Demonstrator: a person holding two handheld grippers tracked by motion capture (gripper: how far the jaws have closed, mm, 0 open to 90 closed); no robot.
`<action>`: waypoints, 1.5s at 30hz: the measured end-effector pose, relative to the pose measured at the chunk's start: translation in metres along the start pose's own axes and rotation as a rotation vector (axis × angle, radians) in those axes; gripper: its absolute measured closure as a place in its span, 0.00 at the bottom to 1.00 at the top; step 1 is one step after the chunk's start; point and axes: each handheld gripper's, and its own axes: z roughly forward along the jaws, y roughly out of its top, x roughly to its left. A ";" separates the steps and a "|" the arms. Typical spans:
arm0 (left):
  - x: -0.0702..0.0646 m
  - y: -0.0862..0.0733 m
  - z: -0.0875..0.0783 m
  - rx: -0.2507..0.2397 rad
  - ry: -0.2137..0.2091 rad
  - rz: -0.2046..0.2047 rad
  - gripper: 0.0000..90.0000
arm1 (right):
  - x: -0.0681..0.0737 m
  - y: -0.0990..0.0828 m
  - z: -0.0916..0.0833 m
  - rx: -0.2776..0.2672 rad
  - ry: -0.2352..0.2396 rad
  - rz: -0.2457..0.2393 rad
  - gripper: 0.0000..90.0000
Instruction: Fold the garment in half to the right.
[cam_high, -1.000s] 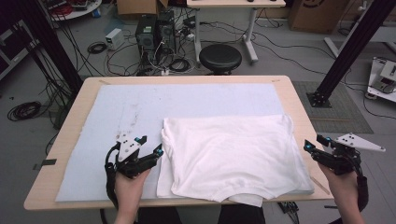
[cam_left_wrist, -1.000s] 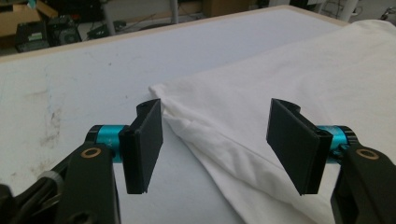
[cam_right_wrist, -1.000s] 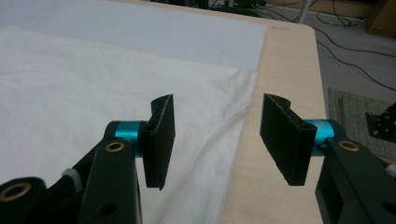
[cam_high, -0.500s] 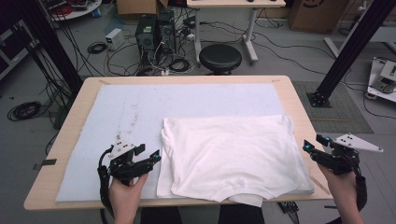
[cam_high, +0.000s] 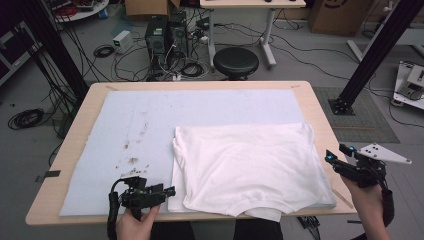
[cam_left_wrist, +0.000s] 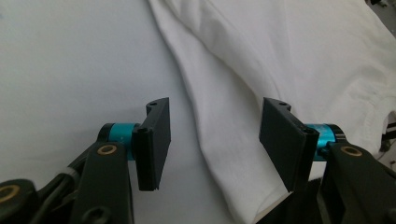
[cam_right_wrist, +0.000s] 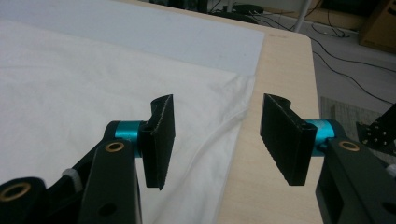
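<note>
A white T-shirt (cam_high: 247, 167) lies folded flat on the right half of a pale mat (cam_high: 150, 115). My left gripper (cam_high: 167, 191) is low at the table's near edge, pointing at the shirt's near left corner. In the left gripper view its jaws (cam_left_wrist: 215, 135) stand open and have just been closing, with the shirt's left edge (cam_left_wrist: 224, 154) lying between them, not pinched. My right gripper (cam_high: 339, 153) hovers at the shirt's right edge. In the right gripper view its jaws (cam_right_wrist: 217, 140) are open over the shirt's hem (cam_right_wrist: 219, 130) and bare wood.
The mat covers most of a wooden table (cam_high: 312, 107) and carries dark stains (cam_high: 132, 150) left of the shirt. Behind the table are a black stool (cam_high: 235, 61), computer towers (cam_high: 162, 35) and loose cables on the floor. A black frame post (cam_high: 370, 55) stands at right.
My left gripper has dropped and moved toward the table's near edge, coming level with the shirt's near left corner. The right gripper and the shirt have stayed put.
</note>
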 end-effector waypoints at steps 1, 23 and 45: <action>0.000 0.000 0.001 -0.006 0.000 -0.001 0.48 | 0.000 0.000 0.000 -0.001 0.003 0.000 0.51; -0.037 0.014 0.051 0.016 -0.047 0.039 0.82 | 0.061 0.063 0.038 0.007 0.289 -0.046 0.52; -0.022 0.011 0.052 -0.003 -0.127 -0.053 0.89 | 0.273 0.161 0.268 0.339 0.585 -0.195 0.57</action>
